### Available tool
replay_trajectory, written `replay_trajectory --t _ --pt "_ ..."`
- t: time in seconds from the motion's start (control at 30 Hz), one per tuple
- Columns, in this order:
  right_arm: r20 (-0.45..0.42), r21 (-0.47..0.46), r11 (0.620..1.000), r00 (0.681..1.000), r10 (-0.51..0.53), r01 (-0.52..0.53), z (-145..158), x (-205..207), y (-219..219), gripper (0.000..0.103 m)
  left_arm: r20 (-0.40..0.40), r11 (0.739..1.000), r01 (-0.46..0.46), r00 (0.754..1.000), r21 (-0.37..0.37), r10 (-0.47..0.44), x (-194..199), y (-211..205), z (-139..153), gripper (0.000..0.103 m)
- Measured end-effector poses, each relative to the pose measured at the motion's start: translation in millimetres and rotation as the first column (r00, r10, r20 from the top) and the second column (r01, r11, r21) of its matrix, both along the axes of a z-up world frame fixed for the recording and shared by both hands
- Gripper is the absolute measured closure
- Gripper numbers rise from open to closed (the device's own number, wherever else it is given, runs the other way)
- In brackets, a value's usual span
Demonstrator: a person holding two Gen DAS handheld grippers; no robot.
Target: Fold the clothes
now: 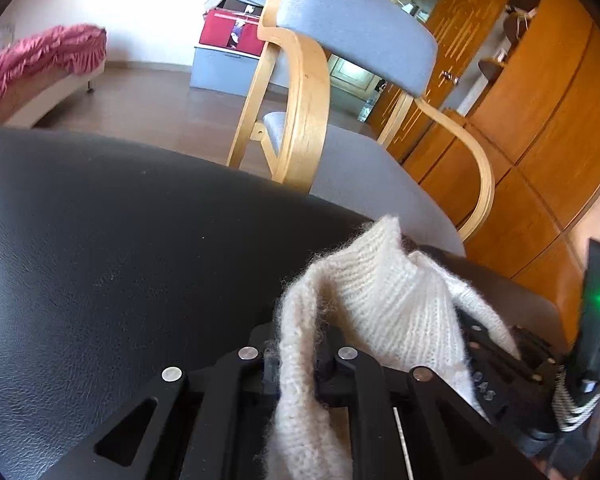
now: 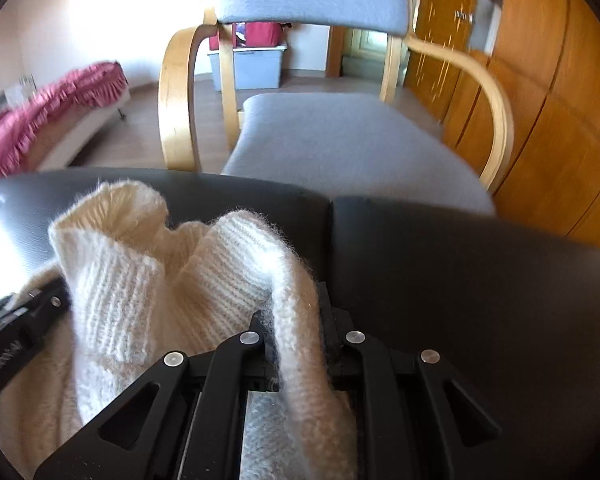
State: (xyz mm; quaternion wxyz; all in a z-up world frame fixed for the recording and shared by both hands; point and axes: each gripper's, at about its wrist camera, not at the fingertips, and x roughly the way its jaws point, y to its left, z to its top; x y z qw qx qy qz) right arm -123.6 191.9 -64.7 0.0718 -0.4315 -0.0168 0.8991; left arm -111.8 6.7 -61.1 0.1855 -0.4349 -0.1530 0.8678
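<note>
Cream rib-knit woollen sweater [image 2: 204, 280] is pinched in both grippers above the black leatherette surface [image 1: 120, 260].

Left gripper [image 1: 298, 364]: jaws nearly closed on a narrow fold of the knit, which rises toward 1 o'clock from the fingers. Right gripper [image 2: 300, 344]: jaws likewise closed on a fold, with the bulk of the garment bunched toward 10 o'clock.

In the left view the right gripper sits close at 4 o'clock. In the right view the left one shows at 9 o'clock. The held stretch between them therefore runs side to side and looks slack, so both hands seem equally near. Judgement: the next move needs the hands drawn apart to tension the edge.

The grey-cushioned bentwood armchair [image 2: 340, 140] stands at 12 o'clock just past the surface edge. Orange wooden cabinets [image 1: 540, 140] lie at 2 o'clock. Neither blocks the work surface.
</note>
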Motion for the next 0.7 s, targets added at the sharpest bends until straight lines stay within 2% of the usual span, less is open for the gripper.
replay_trajectory --t 0.03,0.1,0.17,0.2,0.23,0.27,0.3,0.33,0.4,0.43,0.5,0.57,0.6,0.67,0.7 --pt "0.001 0.018 1.0 1.0 -0.004 0.003 0 0 -1 0.089 0.006 1.0 -0.002 1.0 0.029 0.002 -1 -3 0 0.094" --pt "-0.011 -0.035 0.999 1.0 -0.007 0.006 3 4 7 0.089 0.026 0.995 -0.015 1.0 0.099 0.012 2 -13 0 0.093" --pt "-0.024 -0.098 0.995 1.0 -0.01 0.008 6 8 17 0.088 0.029 0.989 -0.059 0.998 0.136 0.056 12 -31 8 0.092" --pt "-0.031 -0.129 0.992 0.999 -0.012 0.008 8 10 21 0.085 0.02 0.985 -0.076 0.997 0.153 0.074 20 -40 14 0.091" --pt "-0.037 -0.212 0.977 0.999 -0.023 0.015 9 12 33 0.081 0.004 0.981 -0.084 0.996 0.176 0.084 32 -49 21 0.09" --pt "-0.043 -0.304 0.952 0.998 -0.036 0.022 10 15 46 0.069 -0.012 0.976 -0.091 0.995 0.198 0.095 44 -58 29 0.088" --pt "-0.046 -0.394 0.919 0.998 -0.05 0.028 11 17 60 0.06 -0.031 0.974 -0.091 0.995 0.207 0.1 54 -65 37 0.087" --pt "-0.05 -0.444 0.895 0.995 -0.081 0.05 15 24 71 0.059 -0.059 0.977 -0.087 0.993 0.193 0.1 64 -69 44 0.087" --pt "-0.078 -0.481 0.875 0.991 -0.109 0.059 31 47 86 0.059 -0.132 0.989 -0.08 0.986 0.127 0.097 86 -75 60 0.087" --pt "-0.091 -0.466 0.883 0.991 -0.099 0.045 39 57 88 0.059 -0.165 0.993 -0.074 0.982 0.091 0.089 98 -75 67 0.087" --pt "-0.106 -0.361 0.933 0.993 -0.044 0.002 57 82 79 0.059 -0.218 0.998 -0.055 0.974 0.024 0.059 122 -74 79 0.087" --pt "-0.111 -0.242 0.969 0.994 0.024 -0.05 69 108 66 0.059 -0.227 1.0 -0.002 0.974 -0.028 -0.004 147 -66 84 0.087" --pt "-0.105 -0.204 0.975 0.993 0.062 -0.083 70 122 58 0.059 -0.226 0.997 0.016 0.974 -0.075 -0.033 160 -59 83 0.087" --pt "-0.086 -0.139 0.979 0.987 0.139 -0.15 71 150 43 0.059 -0.221 0.977 0.036 0.972 -0.208 -0.083 185 -43 76 0.087" --pt "-0.073 -0.125 0.975 0.981 0.177 -0.186 67 163 34 0.059 -0.217 0.96 0.042 0.97 -0.277 -0.105 194 -34 69 0.087"
